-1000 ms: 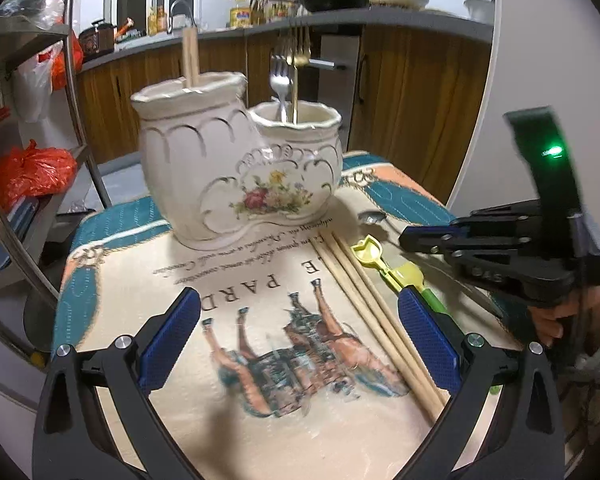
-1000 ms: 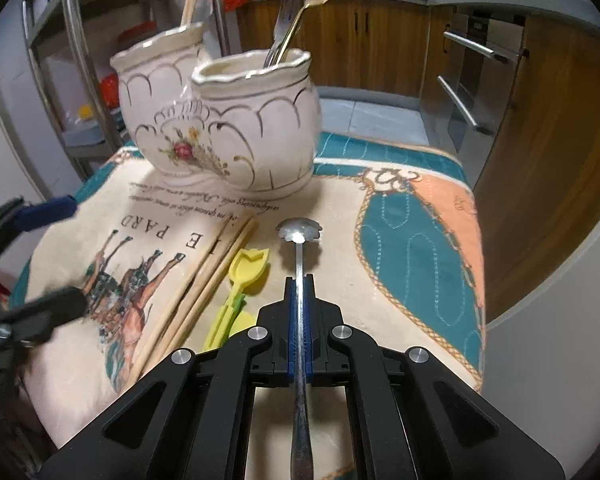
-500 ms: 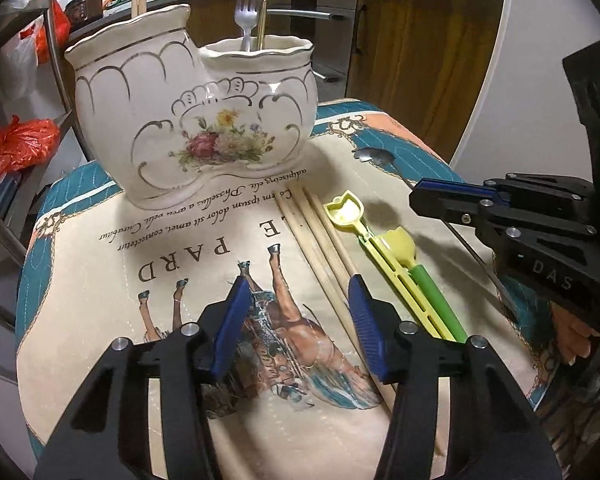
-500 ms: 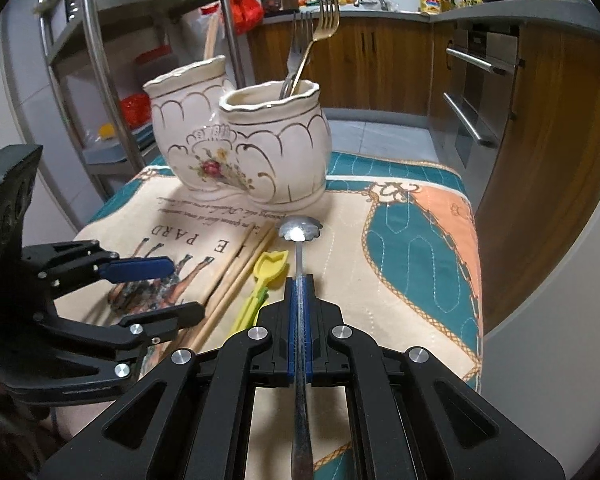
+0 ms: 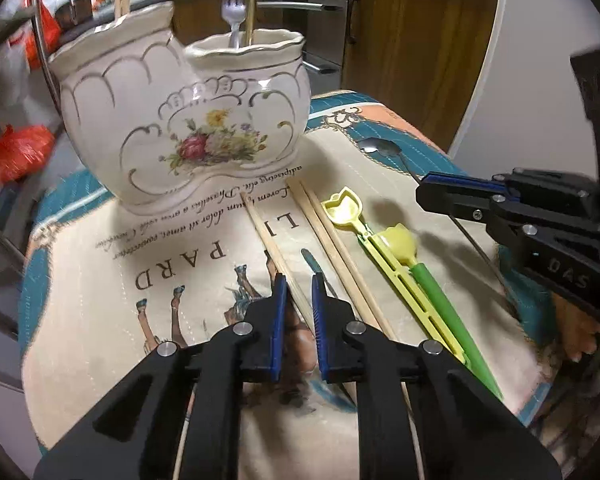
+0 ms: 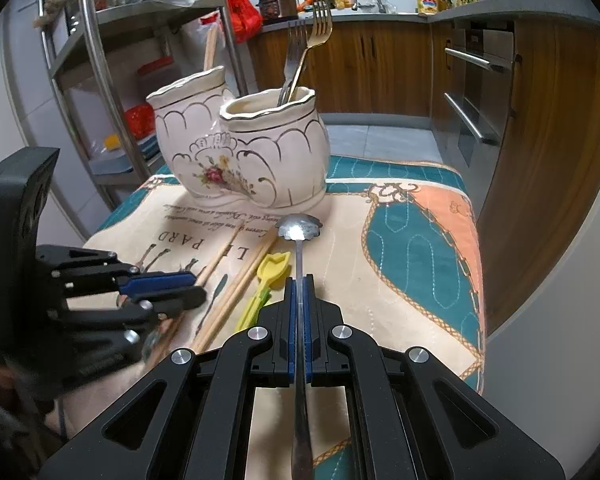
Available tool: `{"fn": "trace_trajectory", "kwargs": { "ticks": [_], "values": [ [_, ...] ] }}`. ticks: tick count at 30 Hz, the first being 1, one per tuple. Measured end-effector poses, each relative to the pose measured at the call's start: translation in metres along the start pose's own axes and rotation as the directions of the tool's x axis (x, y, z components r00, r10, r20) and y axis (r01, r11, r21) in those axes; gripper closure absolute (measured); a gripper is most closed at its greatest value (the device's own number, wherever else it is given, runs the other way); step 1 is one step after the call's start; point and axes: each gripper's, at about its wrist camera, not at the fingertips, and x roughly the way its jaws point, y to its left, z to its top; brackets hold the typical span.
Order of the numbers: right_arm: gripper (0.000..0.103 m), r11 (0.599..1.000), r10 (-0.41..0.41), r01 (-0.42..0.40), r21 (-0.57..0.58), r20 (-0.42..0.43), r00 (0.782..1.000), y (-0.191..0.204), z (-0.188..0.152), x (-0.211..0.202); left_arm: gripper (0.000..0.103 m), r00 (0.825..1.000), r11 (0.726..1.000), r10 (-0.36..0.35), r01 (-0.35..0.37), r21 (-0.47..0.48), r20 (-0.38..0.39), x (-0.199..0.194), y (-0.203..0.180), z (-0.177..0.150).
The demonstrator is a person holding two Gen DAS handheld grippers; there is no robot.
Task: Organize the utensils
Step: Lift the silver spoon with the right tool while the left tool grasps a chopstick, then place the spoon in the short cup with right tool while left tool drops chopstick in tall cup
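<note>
A white ceramic double holder (image 5: 188,120) (image 6: 244,152) stands on a printed cloth; its right cup holds two forks (image 6: 306,52), its left cup chopsticks. My left gripper (image 5: 299,280) is closed around a single wooden chopstick (image 5: 266,236) lying on the cloth, its jaws a narrow gap apart. Two more chopsticks (image 5: 332,236) lie to its right. My right gripper (image 6: 299,280) is shut on the handle of a metal spoon (image 6: 299,227), whose bowl points toward the holder; the right gripper also shows in the left wrist view (image 5: 432,192).
A yellow toy spoon (image 5: 342,210) and a yellow-green toy utensil (image 5: 424,280) lie between the chopsticks and the spoon. A metal shelf rack (image 6: 100,60) stands at the left. The cloth's edge (image 6: 478,280) drops off at the right, with wooden cabinets beyond.
My left gripper went from wide open to closed around one chopstick, moving lower and closer to the cloth. My right gripper rose slightly, still shut on the spoon.
</note>
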Motion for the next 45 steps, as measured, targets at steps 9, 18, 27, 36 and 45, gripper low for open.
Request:
{"fn": "trace_trajectory", "kwargs": {
  "ticks": [9, 18, 27, 36, 45],
  "values": [
    [0.099, 1.0, 0.003, -0.003, 0.003, 0.009, 1.0, -0.001, 0.0, 0.0, 0.097, 1.0, 0.999, 0.004, -0.003, 0.034, -0.03, -0.013, 0.019, -0.011],
    [0.099, 1.0, 0.0, 0.0, -0.013, 0.072, 0.997, 0.006, 0.0, -0.011, 0.096, 0.999, 1.0, 0.005, -0.006, 0.024, 0.033, -0.02, 0.022, -0.026],
    [0.099, 0.997, 0.01, 0.007, -0.074, 0.23, 0.973, 0.032, 0.004, -0.048, 0.097, 0.988, 0.998, -0.059, 0.055, 0.031, 0.142, -0.052, 0.041, -0.034],
    [0.099, 0.993, 0.01, 0.031, -0.116, 0.332, 0.943, 0.058, 0.011, -0.063, 0.097, 0.929, 0.996, -0.087, 0.084, 0.024, 0.36, -0.109, 0.065, -0.039],
    [0.099, 0.996, 0.005, 0.03, -0.079, 0.403, 0.915, 0.055, 0.064, -0.061, 0.097, 0.848, 0.996, -0.086, 0.088, 0.022, 0.523, -0.139, 0.089, 0.019]
  ]
}}
